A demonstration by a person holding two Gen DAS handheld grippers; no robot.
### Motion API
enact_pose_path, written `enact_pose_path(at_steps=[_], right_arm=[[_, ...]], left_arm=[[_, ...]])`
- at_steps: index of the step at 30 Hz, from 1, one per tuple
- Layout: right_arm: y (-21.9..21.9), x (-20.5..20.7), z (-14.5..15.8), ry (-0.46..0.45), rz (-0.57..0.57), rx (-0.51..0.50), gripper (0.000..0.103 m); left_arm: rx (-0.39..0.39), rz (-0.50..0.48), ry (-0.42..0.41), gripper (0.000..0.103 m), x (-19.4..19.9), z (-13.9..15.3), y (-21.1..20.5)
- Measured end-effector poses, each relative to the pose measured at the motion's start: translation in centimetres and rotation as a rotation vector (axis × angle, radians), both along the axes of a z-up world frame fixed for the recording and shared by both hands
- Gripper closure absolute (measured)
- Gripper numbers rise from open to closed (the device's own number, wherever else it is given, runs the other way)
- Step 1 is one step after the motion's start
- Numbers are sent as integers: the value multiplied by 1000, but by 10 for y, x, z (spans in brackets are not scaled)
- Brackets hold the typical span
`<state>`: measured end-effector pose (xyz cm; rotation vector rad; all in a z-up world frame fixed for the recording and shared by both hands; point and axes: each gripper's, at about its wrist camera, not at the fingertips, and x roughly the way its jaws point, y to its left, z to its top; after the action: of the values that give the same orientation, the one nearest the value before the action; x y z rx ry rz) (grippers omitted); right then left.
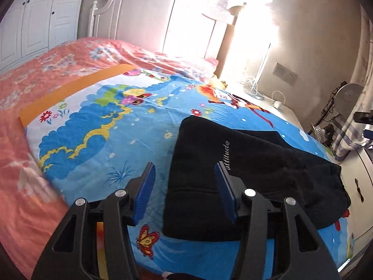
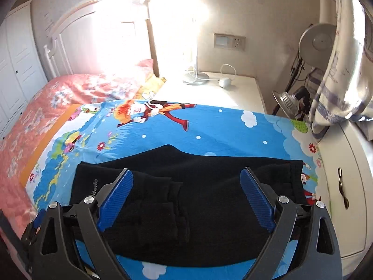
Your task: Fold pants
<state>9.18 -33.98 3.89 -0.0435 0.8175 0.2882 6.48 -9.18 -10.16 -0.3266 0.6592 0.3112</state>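
Black pants (image 1: 244, 175) lie folded on a blue cartoon-print sheet (image 1: 105, 128) on the bed; white lettering runs along one fold. My left gripper (image 1: 185, 166) is open and empty, just above the pants' left edge. In the right wrist view the pants (image 2: 186, 198) lie as a wide dark bundle across the sheet (image 2: 221, 130). My right gripper (image 2: 186, 175) is open wide and empty, hovering over the middle of the pants with one finger toward each end.
A pink floral quilt (image 1: 46, 70) covers the bed's left and far side below a white headboard (image 1: 144, 11). A white nightstand (image 2: 221, 88) with a lamp base stands at the right. A white cabinet (image 2: 342, 186), a fan (image 2: 319, 39) and hanging cloth (image 2: 342, 70) border the bed's right side.
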Motion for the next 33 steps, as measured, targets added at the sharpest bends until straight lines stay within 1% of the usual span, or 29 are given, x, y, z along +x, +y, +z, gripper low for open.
enact_pose_path(at_steps=[1, 3, 4, 5, 7, 10, 14, 16, 18, 20, 21, 22, 25, 28, 29, 31, 33], right_arm=[[-1, -16, 9, 29, 31, 11, 13], [-2, -39, 24, 83, 115, 10, 13], [-4, -46, 32, 103, 145, 9, 13], [-6, -51, 38, 105, 160, -7, 13], [-8, -56, 50, 98, 182, -38, 13], [-10, -54, 54, 154, 261, -48, 13], [-11, -52, 60, 154, 308, -58, 13], [-6, -54, 64, 132, 352, -65, 13], [0, -52, 62, 125, 384, -90, 13], [4, -46, 62, 124, 397, -55, 13], [7, -44, 63, 106, 410, -54, 13], [10, -41, 62, 107, 427, -55, 13], [3, -25, 56, 150, 430, -1, 13], [-6, -8, 55, 150, 384, 26, 13], [-3, -5, 55, 154, 396, 34, 13], [8, -3, 52, 151, 432, 19, 13], [12, 3, 47, 175, 444, 31, 13]], left_arm=[[2, 12, 17, 45, -4, 1, 4], [-1, 16, 28, 43, -23, 8, 14], [5, 18, 26, 38, -23, 10, 13], [12, 23, 26, 35, -22, 10, 12], [21, 21, 36, 35, -15, 10, 6], [27, 2, 44, 35, -3, 13, -2], [43, 6, 56, 34, 14, 13, 2], [44, 15, 67, 34, 20, 12, 4], [48, 25, 75, 34, 25, 11, 5], [55, 26, 85, 34, 30, 9, 3], [58, 20, 89, 34, 32, 8, 1], [62, 12, 98, 34, 35, 6, -2], [62, -22, 120, 34, 47, -1, -11], [40, -103, 128, 35, 66, -7, -22], [40, -136, 138, 35, 75, -9, -26], [49, -182, 180, 35, 95, -16, -32], [54, -188, 250, 35, 112, -27, -32]])
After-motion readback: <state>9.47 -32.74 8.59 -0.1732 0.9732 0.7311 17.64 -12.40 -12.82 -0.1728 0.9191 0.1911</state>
